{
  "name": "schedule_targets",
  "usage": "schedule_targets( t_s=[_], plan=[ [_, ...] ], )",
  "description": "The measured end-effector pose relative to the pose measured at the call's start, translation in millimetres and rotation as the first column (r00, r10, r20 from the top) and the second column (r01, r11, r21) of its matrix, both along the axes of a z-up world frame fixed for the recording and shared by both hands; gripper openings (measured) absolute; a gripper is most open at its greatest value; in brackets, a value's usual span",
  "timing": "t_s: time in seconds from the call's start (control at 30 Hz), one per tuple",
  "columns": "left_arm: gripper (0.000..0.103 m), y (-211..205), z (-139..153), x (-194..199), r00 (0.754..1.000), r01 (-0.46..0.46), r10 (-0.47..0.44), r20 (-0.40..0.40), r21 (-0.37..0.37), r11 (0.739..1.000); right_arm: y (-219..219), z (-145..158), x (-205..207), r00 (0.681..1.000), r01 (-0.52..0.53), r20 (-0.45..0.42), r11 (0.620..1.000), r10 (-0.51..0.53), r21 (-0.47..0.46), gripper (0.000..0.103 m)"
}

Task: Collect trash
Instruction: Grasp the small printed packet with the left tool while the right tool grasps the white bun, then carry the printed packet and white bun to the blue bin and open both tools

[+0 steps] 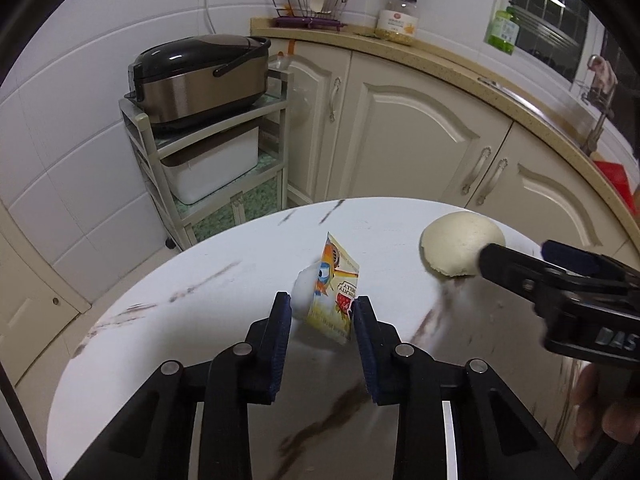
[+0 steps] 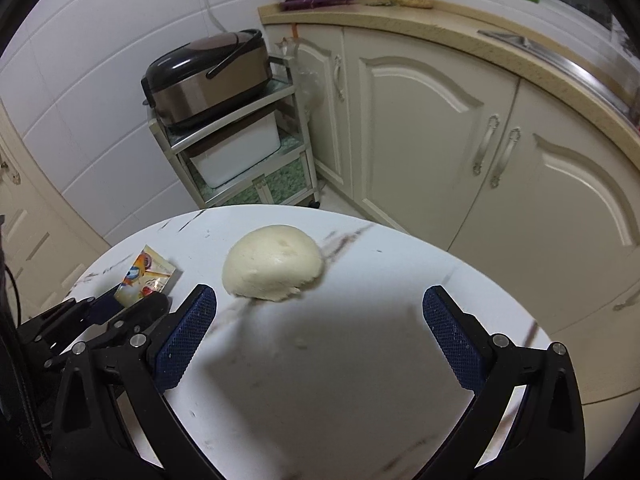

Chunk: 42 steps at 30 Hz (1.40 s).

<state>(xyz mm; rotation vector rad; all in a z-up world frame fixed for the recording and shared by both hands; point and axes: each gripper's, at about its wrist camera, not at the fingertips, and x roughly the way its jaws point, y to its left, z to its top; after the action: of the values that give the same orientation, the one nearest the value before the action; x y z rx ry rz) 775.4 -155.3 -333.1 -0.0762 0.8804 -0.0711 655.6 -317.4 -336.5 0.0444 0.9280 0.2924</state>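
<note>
The left gripper [image 1: 322, 312] has its jaws narrowed around a small printed snack wrapper [image 1: 334, 294] standing on edge on the round marble-patterned surface [image 1: 160, 320]; the right pad touches it, the left shows a slight gap, so a firm clamp cannot be told. The right gripper [image 2: 320, 312] hangs with jaws wide apart and empty, just near of a pale steamed bun [image 2: 274, 264]. The wrapper lies left of the bun. Beyond, a rice cooker [image 1: 196, 76] sits on a cart.
</note>
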Motion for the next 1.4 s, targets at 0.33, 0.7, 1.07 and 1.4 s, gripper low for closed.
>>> schedule_targets(
  t_s=[0.33,0.7,1.07,1.4],
  plan=[
    [0.028,23,1,-20,1.0,-0.022,0.022,0.014,-0.013,1.0,48,-27,21,0.999,-0.026,-0.024,0.994,0.024,-0.102,0.092],
    [0.028,20,20,-82,0.999,-0.015,0.016,0.036,-0.035,0.999,46,-18,-6,0.997,-0.073,0.011,0.996,0.074,-0.056,0.043],
    [0.028,9,51,-161,0.996,0.003,0.0,0.084,-0.038,0.999,11,0,-73,0.996,-0.086,0.031,0.993,0.084,0.075,0.042],
    [0.028,-26,88,-259,0.984,0.076,-0.067,0.166,-0.048,0.996,-38,61,-170,0.986,-0.052,0.165,0.992,0.032,0.116,0.042]
  ],
)
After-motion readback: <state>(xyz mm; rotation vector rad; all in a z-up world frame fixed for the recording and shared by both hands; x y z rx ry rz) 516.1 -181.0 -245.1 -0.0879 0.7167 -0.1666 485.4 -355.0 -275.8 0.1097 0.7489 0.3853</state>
